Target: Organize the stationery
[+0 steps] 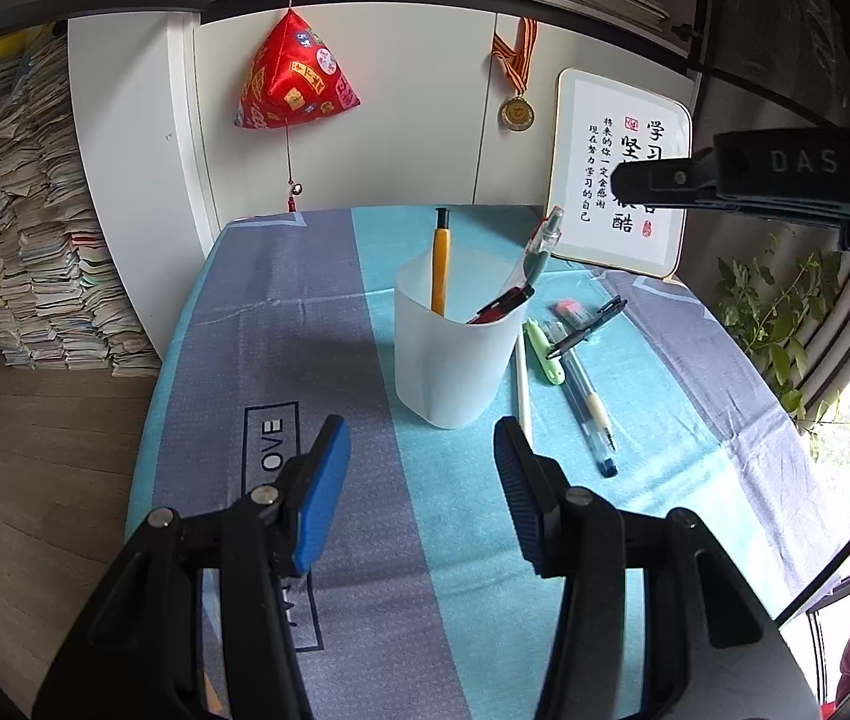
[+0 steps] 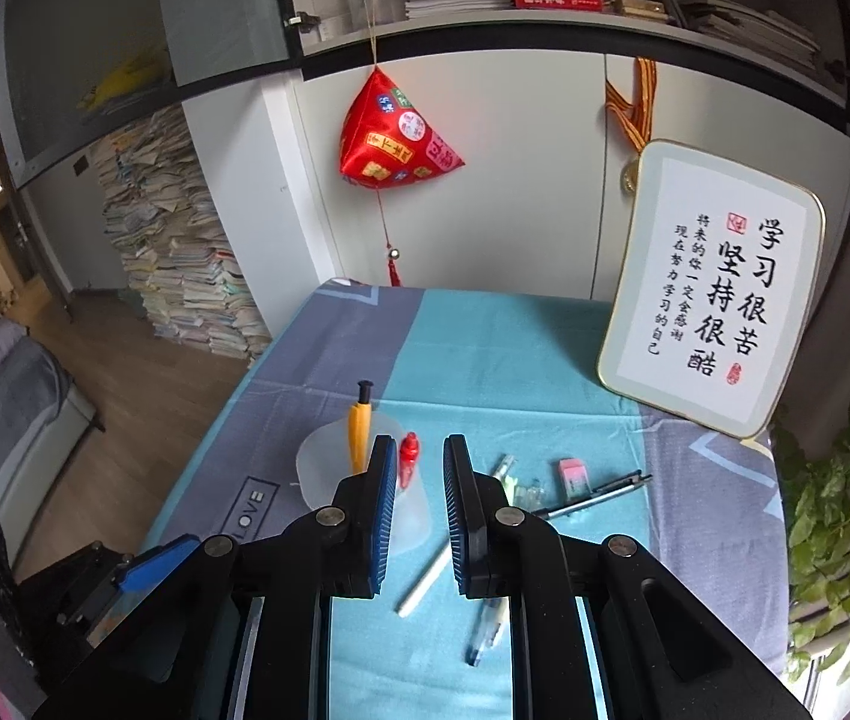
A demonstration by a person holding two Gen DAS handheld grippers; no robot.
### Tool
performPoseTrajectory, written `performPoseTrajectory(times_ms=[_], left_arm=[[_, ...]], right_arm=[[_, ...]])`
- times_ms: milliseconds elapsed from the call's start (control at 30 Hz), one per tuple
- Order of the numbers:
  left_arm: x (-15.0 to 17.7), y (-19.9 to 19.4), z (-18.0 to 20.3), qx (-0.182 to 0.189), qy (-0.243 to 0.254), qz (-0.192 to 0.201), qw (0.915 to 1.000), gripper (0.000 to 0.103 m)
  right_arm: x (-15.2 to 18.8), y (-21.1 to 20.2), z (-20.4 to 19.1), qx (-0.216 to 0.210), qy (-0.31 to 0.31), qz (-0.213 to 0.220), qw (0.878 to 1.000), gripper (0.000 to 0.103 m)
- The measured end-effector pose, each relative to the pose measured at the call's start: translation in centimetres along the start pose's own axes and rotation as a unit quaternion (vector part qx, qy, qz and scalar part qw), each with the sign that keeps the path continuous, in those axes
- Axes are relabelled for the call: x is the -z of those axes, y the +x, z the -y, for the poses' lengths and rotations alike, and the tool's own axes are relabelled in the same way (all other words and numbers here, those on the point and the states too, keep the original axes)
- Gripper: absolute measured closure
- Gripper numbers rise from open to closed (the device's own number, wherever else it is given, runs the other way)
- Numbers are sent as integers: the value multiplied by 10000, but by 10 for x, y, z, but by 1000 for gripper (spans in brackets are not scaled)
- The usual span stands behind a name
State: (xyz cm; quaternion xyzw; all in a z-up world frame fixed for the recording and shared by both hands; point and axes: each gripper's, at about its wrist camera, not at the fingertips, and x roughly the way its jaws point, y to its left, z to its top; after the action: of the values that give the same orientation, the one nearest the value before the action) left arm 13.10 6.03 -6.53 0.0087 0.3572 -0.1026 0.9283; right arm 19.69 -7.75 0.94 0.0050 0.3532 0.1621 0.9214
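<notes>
A: Stock? Left gripper [image 1: 422,480] released, nothing in it; right gripper [image 2: 419,504] narrowly parted, bare.
B: Pen cup [image 1: 452,354] mid-cloth. White pen [image 2: 425,579] beside it: you should descend squarely, pinch mid-barrel.

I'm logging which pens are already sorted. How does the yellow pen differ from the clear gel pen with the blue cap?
The yellow pen stands nearly upright inside the white cup; the clear gel pen lies flat on the tablecloth beside the cup. The yellow pen's barrel is opaque with a black top; the gel pen's is see-through with a pale grip. Both are slim pens, and no jaws hold either.
</notes>
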Motion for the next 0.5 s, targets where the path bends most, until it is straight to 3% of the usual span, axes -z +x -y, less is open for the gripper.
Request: performPoseTrajectory(times_ms=[400, 500], left_arm=[[14, 53, 48, 473, 415, -626, 9961, 57], [14, 72, 60, 476, 527, -733, 9948, 65]], right_arm=[[60, 1, 59, 323, 486, -450, 9973, 88], [73, 6, 69, 261, 589, -595, 9961, 88]])
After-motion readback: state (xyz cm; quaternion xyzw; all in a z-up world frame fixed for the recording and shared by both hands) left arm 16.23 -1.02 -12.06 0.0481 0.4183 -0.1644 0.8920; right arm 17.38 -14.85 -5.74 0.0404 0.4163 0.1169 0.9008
